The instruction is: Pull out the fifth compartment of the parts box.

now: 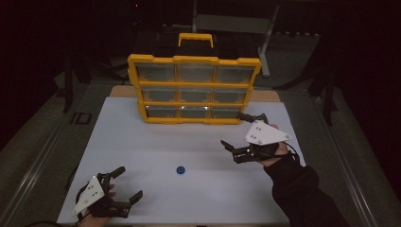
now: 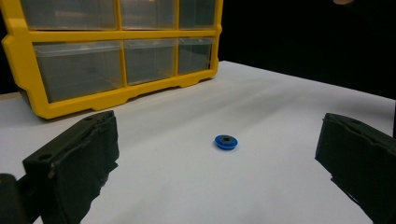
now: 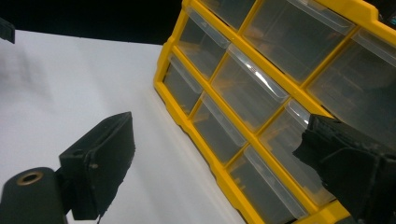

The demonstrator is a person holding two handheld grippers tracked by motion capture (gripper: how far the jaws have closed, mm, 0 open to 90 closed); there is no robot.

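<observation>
A yellow drawer cabinet (image 1: pixel 194 61) with clear drawers stands upright at the back of the white table (image 1: pixel 156 142); it also shows as the cabinet (image 2: pixel 60 107) and the cabinet (image 3: pixel 224 177), all drawers closed. A small blue disc (image 1: pixel 180 170) lies flat on the table in front of it, seen again as the disc (image 2: pixel 226 141) between and beyond my left jaws. My left gripper (image 1: pixel 126 184) is open at the front left, empty, a short way left of the disc. My right gripper (image 1: pixel 239 130) is open and empty, just right of the cabinet's bottom row, with one jaw near the lower right drawer (image 3: pixel 275 186).
The table's front edge runs just under my left hand (image 1: pixel 101 203). A dark sleeve (image 1: pixel 302 194) comes in at the lower right. Metal frame legs (image 1: pixel 267 42) stand behind the cabinet, and dark floor surrounds the table.
</observation>
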